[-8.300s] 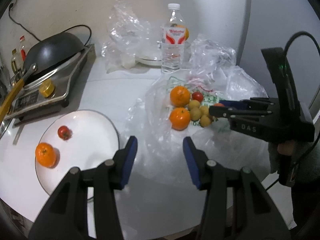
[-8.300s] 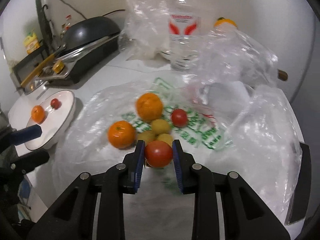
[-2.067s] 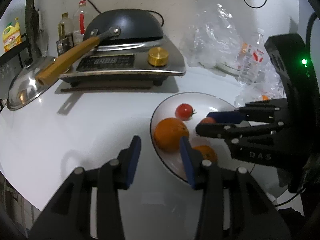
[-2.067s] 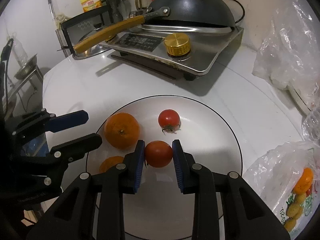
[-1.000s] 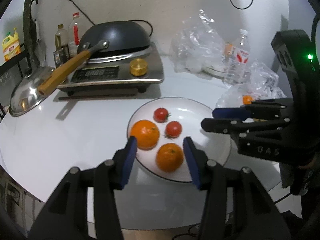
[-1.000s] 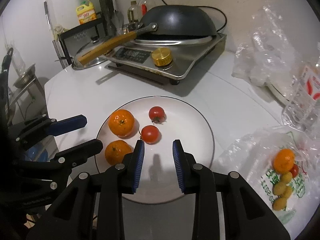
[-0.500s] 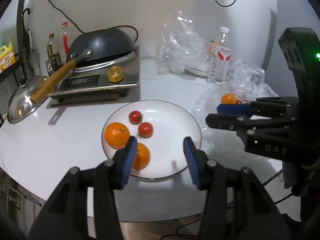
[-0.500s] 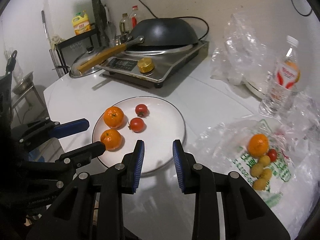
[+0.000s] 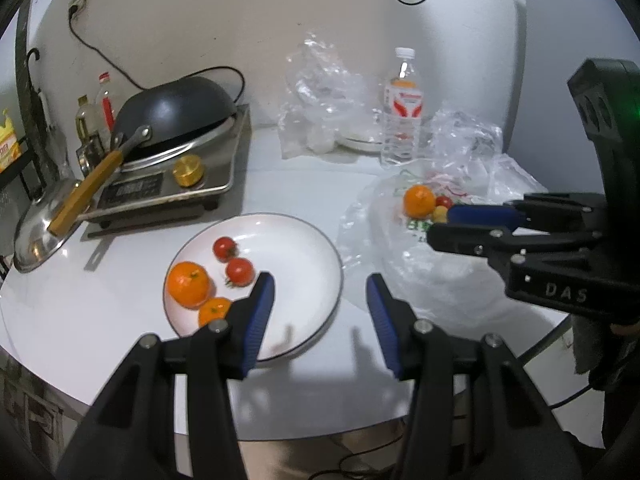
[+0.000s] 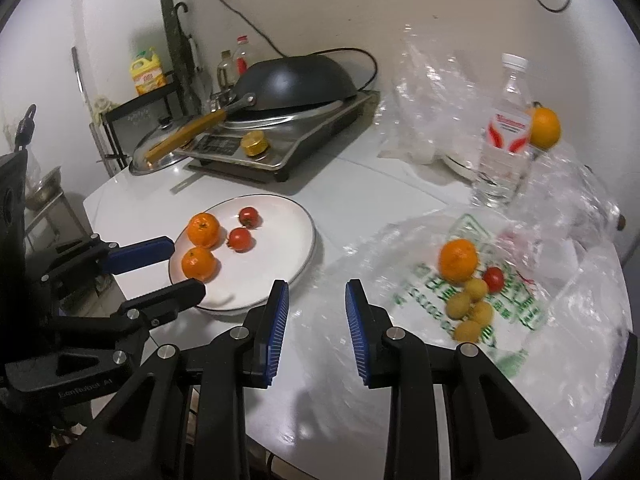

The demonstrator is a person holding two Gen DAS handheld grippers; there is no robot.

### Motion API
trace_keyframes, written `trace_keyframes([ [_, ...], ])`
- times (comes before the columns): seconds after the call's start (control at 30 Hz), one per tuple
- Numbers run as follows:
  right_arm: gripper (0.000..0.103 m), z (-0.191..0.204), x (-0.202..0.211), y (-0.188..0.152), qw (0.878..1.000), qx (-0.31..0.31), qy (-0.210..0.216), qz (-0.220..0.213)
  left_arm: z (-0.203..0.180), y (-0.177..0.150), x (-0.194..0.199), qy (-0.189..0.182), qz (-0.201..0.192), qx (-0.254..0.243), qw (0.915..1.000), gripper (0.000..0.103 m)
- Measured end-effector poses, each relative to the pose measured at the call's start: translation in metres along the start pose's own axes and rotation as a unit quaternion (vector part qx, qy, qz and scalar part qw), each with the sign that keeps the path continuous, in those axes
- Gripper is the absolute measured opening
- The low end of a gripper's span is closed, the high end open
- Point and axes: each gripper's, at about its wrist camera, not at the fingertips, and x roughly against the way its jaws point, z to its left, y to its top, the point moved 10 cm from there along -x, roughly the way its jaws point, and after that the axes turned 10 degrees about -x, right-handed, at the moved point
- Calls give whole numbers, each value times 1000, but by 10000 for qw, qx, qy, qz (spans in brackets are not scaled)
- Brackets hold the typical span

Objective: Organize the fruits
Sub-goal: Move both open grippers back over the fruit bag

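Note:
A white plate (image 9: 304, 256) (image 10: 288, 236) on the round white table holds two oranges (image 9: 189, 283) (image 10: 204, 229) and two tomatoes (image 9: 239, 271) (image 10: 241, 239). To its right a flat clear plastic bag (image 10: 516, 300) (image 9: 408, 256) carries one orange (image 10: 458, 260) (image 9: 419, 200), a small tomato (image 10: 494, 278) and several small yellow fruits (image 10: 468, 306). My left gripper (image 9: 320, 304) (image 10: 168, 268) is open and empty above the plate's near right edge. My right gripper (image 10: 316, 324) (image 9: 444, 224) is open and empty between plate and bag.
An induction cooker (image 9: 168, 184) with a black wok (image 10: 292, 80) stands at the back left, a pan lid (image 9: 36, 232) beside it. A water bottle (image 10: 506, 132), crumpled plastic bags (image 9: 320, 100) and another orange (image 10: 543, 127) stand at the back right.
The right gripper set its tomato on the plate, opened and drew back to the right. Both grippers have pulled back and up from the plate, toward the bag.

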Motion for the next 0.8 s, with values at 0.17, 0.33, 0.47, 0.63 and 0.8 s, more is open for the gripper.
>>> trace_keyframes([
  [0.17,31,-19,11,-5,9999,-130,-63,-64,-18,7,-2,-41,15,-144,9999,49],
  [0.33,31,-38,22,-7,9994,-268,-119,-157,-35,15,-3,-66,14,-311,9995,49],
  [0.47,31,-53,29,-8,9990,-364,-141,-209,-46,21,-5,-73,20,-403,9992,49],
  [0.63,31,-69,37,-11,9985,-445,-166,-255,-61,26,-9,-93,43,-500,9987,49],
  [0.8,31,-90,44,-15,9977,-562,-215,-304,-78,31,-15,-139,75,-597,9981,49],
])
